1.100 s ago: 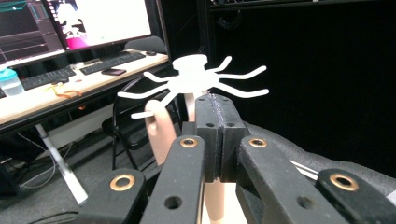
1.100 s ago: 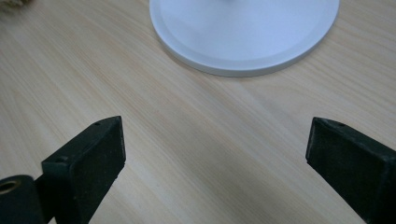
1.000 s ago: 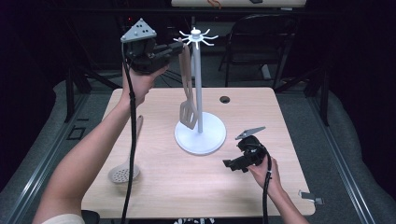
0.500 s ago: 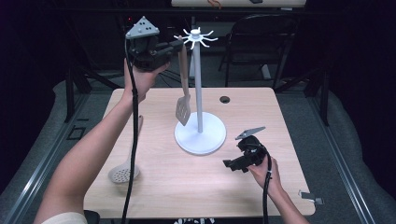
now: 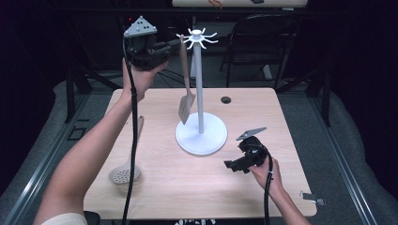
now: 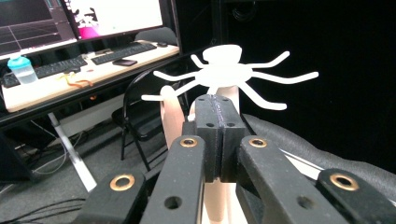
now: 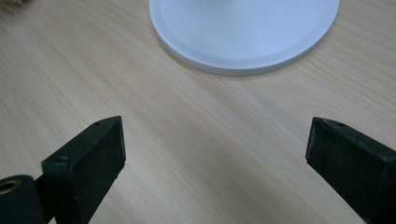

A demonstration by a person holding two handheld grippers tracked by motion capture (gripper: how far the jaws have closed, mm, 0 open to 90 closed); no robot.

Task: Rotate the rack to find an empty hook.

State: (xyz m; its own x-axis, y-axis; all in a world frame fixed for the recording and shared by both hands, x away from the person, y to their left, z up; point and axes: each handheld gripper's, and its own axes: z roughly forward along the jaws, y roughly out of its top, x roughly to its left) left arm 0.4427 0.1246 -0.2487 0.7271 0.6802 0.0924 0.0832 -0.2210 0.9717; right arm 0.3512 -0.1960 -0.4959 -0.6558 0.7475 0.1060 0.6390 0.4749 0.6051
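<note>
High view: left gripper (image 5: 165, 48) raised, jaws clamped on the handle top of the pale wooden spatula (image 5: 186, 93), beside the white hook-topped stand (image 5: 200, 93). Spatula hangs near vertical below the jaws, blade down. Left gripper view: closed jaws just under white hooks (image 6: 233, 74). Right gripper (image 7: 215, 154) wide, empty, low over light wooden table (image 7: 196, 121).

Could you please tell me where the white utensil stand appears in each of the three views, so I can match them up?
High view: the white utensil stand rises at table centre, hooks at the top.
Left gripper view: its hooked crown spreads just beyond the shut left tool.
Right gripper view: its round base lies at the top edge.
Shared landmark: the wooden table.
</note>
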